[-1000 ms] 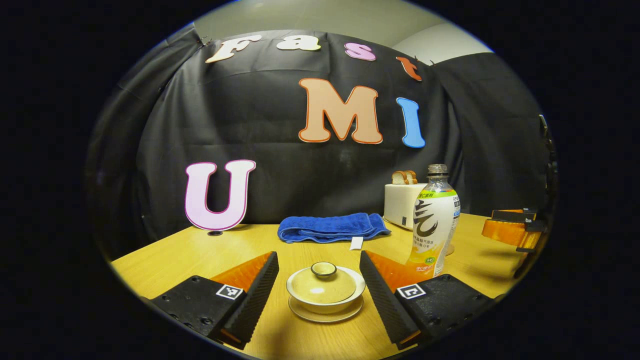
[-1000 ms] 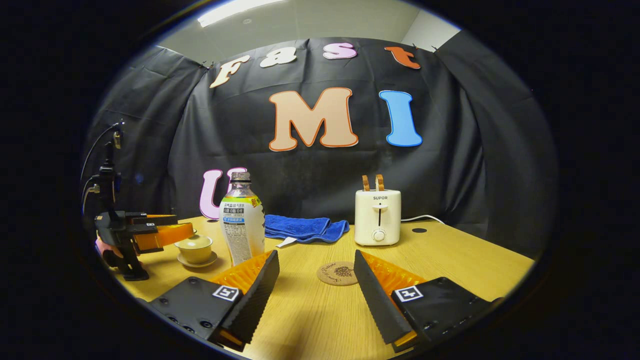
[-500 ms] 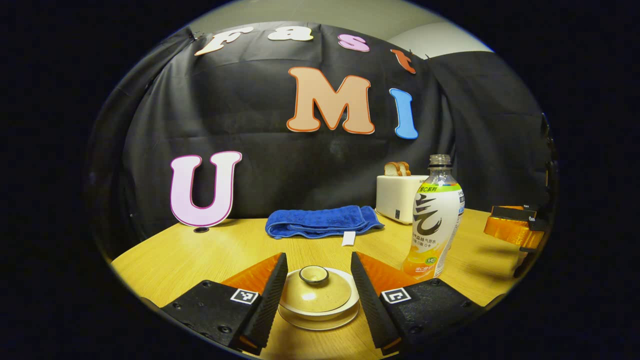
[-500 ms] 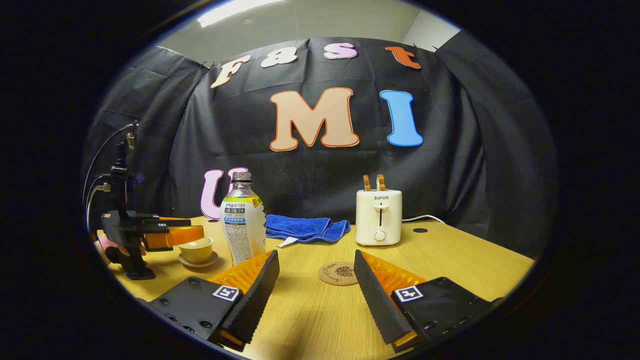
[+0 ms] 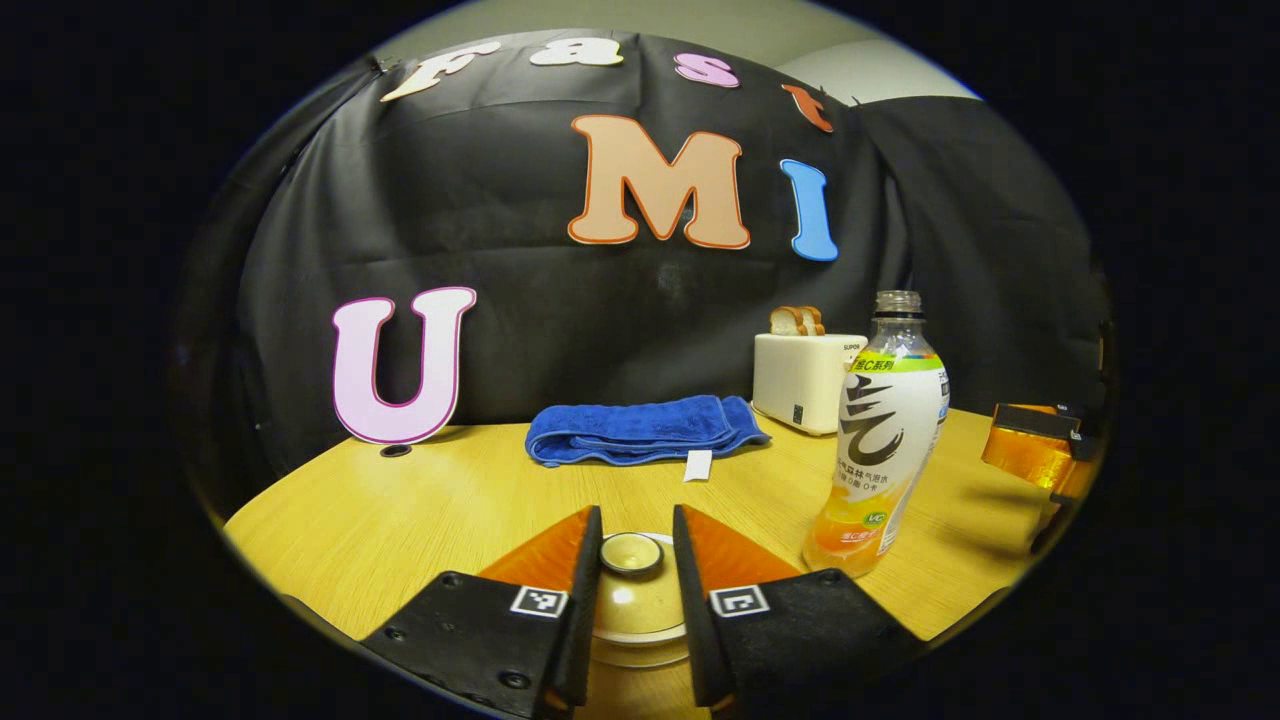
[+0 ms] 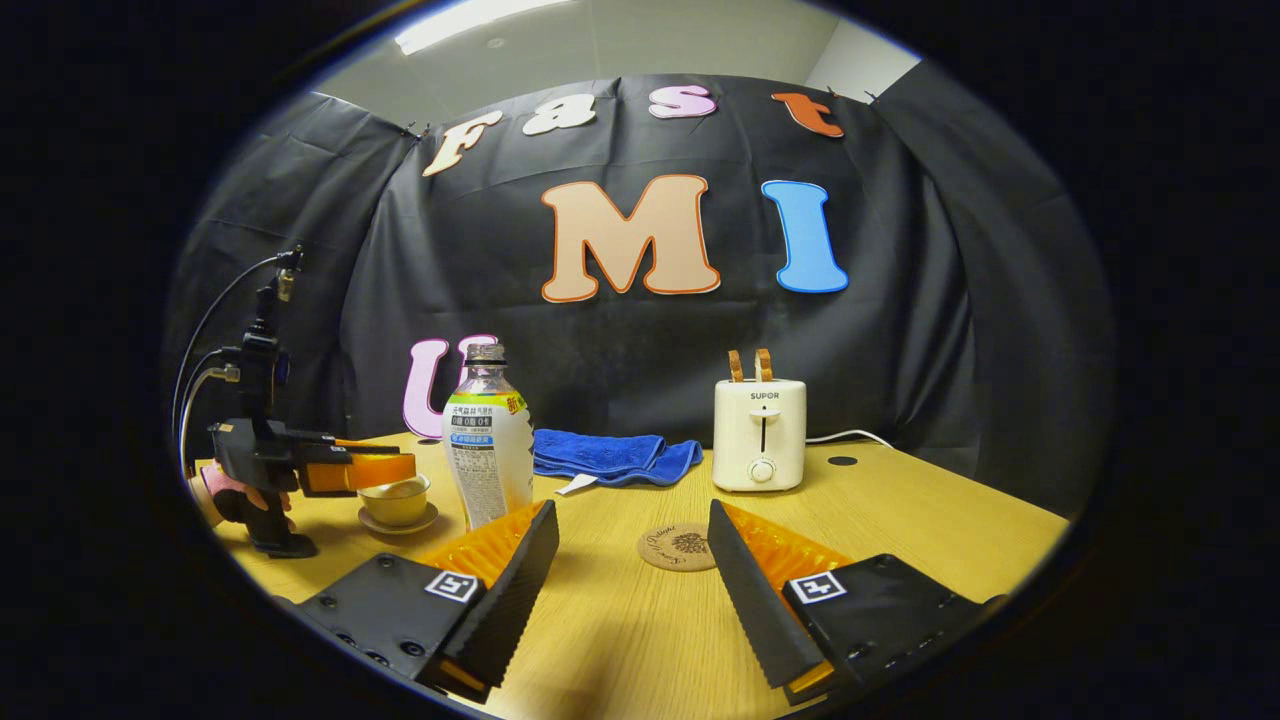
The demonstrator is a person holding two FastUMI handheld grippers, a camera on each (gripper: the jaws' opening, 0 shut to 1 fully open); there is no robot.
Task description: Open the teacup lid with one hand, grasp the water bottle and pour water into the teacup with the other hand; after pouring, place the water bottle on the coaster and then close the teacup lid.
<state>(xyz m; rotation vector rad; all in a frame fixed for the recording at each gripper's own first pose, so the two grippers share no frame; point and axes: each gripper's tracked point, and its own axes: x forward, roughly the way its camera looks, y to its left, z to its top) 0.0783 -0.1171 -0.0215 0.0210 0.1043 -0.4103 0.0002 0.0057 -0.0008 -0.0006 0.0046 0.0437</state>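
Left gripper (image 5: 632, 590) low over the teacup (image 5: 640, 628), fingers (image 5: 578, 600) narrowed to either side of the lid's knob (image 5: 630, 551); contact with the knob not certain, so grip cannot be told. Teacup pale cream and glossy, domed lid (image 5: 636, 612) still seated, small round dark-rimmed knob on top, saucer (image 6: 398, 522) beneath. Seen from the right gripper view near the desk's left edge, with the left gripper (image 6: 385, 470) level above the cup (image 6: 395, 500) and a hand (image 6: 245, 497) around the handle.

Water bottle (image 5: 882, 440) upright, just right of the teacup, uncapped, clear neck, white label with green band and dark brush mark, orange-tinted base. Same bottle (image 6: 487, 452) in the right gripper view between teacup and coaster.

Right gripper (image 6: 628, 575) wide open, holding nothing, hovering over the desk (image 6: 920, 520) near its front edge. Round brown coaster (image 6: 677, 547) flat on the desk between and beyond the fingers, bare.

Folded blue towel (image 5: 640, 432) toward the desk's back edge, white toaster (image 6: 759, 434) with two bread slices (image 6: 748, 364) to the right of it.
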